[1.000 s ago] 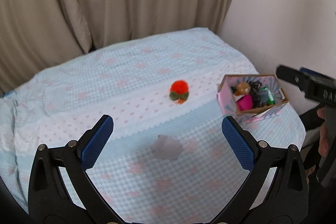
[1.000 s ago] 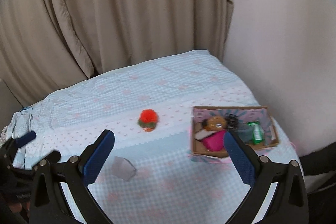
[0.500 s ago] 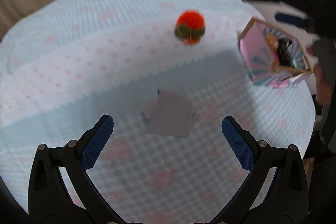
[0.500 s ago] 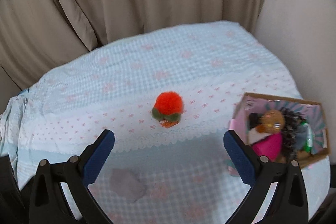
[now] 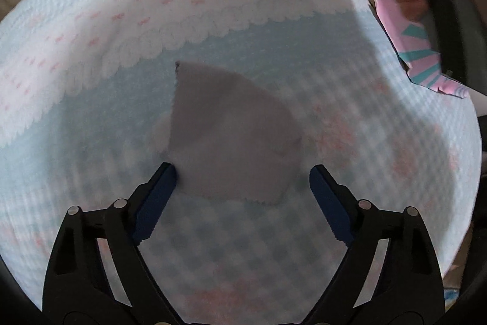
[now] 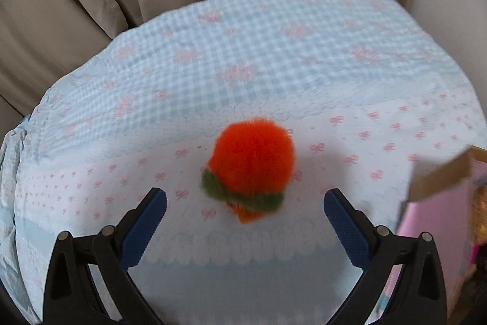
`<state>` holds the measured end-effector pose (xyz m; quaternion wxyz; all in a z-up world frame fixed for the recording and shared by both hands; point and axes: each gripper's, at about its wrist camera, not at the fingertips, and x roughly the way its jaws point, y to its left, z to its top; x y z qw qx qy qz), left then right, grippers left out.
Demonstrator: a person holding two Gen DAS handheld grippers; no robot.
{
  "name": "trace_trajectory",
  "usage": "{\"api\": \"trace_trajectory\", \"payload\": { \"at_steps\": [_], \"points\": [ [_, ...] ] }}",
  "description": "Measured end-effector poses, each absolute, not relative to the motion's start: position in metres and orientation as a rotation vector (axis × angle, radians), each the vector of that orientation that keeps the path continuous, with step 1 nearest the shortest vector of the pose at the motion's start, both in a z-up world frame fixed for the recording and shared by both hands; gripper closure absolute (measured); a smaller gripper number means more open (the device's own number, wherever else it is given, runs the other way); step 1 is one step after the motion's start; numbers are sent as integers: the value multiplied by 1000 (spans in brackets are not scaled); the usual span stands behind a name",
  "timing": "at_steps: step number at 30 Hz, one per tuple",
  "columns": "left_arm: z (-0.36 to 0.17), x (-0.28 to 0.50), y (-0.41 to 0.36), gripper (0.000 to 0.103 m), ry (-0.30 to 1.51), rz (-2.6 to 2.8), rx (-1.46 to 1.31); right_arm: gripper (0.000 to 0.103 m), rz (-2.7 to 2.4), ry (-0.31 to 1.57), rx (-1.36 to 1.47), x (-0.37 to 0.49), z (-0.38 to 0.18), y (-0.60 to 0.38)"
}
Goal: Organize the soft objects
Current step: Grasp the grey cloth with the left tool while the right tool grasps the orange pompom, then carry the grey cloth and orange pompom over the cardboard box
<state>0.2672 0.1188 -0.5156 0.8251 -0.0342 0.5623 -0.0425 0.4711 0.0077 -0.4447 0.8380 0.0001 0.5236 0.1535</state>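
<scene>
Grey cloth (image 5: 231, 136) lies flat on the checked bedspread (image 5: 243, 249), right between the spread jaws of the left gripper (image 5: 242, 181); the left pad looks to touch its near-left edge, while the right pad stands just clear of it. Nothing is held here. Because the cloth is thin and lies flush on a soft cover, the pads may slide over it as they close, or pinch a fold of the bedspread along with it and drag the cover up. A grip on one corner alone would likely let the piece droop and slip out on the way to the box.

Farther off, the orange pompom (image 6: 252, 163) with its green collar sits on the white bow-print band, just ahead of the right gripper (image 6: 245, 203), whose jaws are also wide apart and empty. The ball is not yet between the pads. Being round and fluffy, it could roll away if one pad meets it first, or squeeze out forward if only its fur is caught.

Off to the right stands the pink patterned box (image 6: 438, 203), already holding other toys. Its near wall is close to the right pad, so a sideways swing could knock it or tip it on the soft bed.
</scene>
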Motion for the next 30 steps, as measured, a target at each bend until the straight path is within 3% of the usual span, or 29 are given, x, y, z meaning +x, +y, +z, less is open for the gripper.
{"api": "trace_trajectory", "payload": {
  "at_steps": [4,6,9,11,16,30],
  "points": [
    [-516,275,116,38,1159,-83,-25,11,337,1139,-1,489,-466,14],
    [-514,280,120,57,1142,-85,-35,18,341,1152,-6,495,-474,17],
    [-511,284,132,75,1134,-94,-73,32,348,1169,-10,502,-484,21],
    [-509,286,136,81,1134,-101,-87,49,355,1185,-11,506,-489,23],
    [-505,287,143,88,1135,-118,-94,68,363,1192,-25,506,-492,27],
    [-461,284,160,89,1085,-106,-104,71,364,1139,-22,492,-454,29]
  ]
}}
